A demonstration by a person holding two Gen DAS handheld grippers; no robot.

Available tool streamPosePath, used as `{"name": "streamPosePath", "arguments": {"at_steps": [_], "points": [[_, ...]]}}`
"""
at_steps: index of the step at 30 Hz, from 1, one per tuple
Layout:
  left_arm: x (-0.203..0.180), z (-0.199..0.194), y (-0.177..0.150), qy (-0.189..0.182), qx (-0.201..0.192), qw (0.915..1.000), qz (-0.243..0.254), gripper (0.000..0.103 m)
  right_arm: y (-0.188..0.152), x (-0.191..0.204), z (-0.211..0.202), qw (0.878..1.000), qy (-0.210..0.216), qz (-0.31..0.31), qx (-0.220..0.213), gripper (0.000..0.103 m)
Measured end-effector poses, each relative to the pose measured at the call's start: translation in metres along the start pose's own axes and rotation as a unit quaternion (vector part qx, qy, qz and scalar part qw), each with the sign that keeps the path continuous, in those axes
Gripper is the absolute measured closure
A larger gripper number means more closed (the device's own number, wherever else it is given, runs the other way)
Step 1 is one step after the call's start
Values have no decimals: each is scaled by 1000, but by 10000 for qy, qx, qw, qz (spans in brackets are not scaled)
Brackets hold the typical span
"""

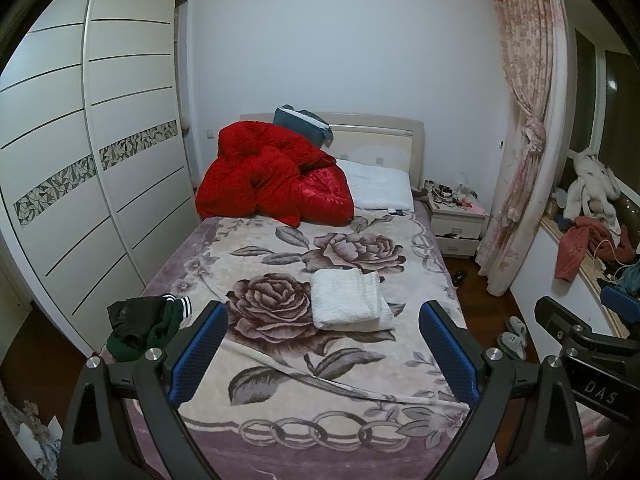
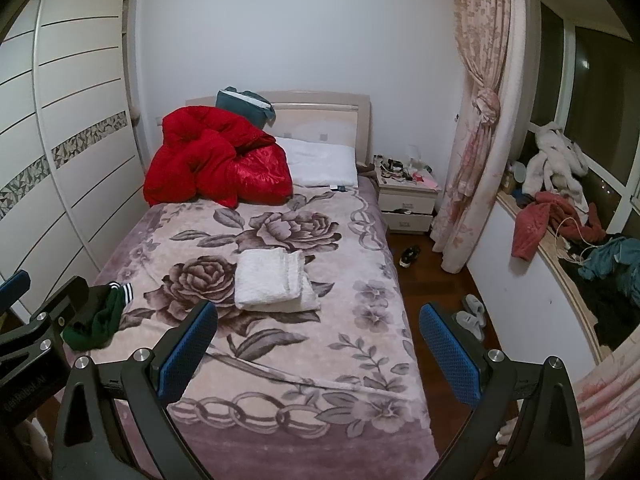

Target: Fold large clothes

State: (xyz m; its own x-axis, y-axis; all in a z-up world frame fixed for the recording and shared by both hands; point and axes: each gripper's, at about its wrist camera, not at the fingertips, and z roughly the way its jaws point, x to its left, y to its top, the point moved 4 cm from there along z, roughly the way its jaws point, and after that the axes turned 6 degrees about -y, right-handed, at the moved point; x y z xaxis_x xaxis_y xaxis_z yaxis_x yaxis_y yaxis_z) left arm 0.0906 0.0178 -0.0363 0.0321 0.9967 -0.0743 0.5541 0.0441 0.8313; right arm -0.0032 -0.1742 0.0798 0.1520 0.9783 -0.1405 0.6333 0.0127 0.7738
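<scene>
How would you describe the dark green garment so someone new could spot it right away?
Start at the bed's floral blanket. On its wardrobe-side edge lies a crumpled dark green garment with white-striped cuffs. The white folded cloth mid-bed is neat and pale; this one is dark and unfolded.

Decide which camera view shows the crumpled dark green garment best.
The left wrist view: the dark green garment lies nearly whole beside the left pad. In the right wrist view, the left gripper hides part of it.
</scene>
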Motion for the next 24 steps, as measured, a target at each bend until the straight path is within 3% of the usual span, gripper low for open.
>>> {"name": "streamPosePath", "arguments": {"at_steps": [24], "points": [[5,0,0,47,-9,10000,-38,5,-3,3,-5,10000,-25,33,2,1]]}}
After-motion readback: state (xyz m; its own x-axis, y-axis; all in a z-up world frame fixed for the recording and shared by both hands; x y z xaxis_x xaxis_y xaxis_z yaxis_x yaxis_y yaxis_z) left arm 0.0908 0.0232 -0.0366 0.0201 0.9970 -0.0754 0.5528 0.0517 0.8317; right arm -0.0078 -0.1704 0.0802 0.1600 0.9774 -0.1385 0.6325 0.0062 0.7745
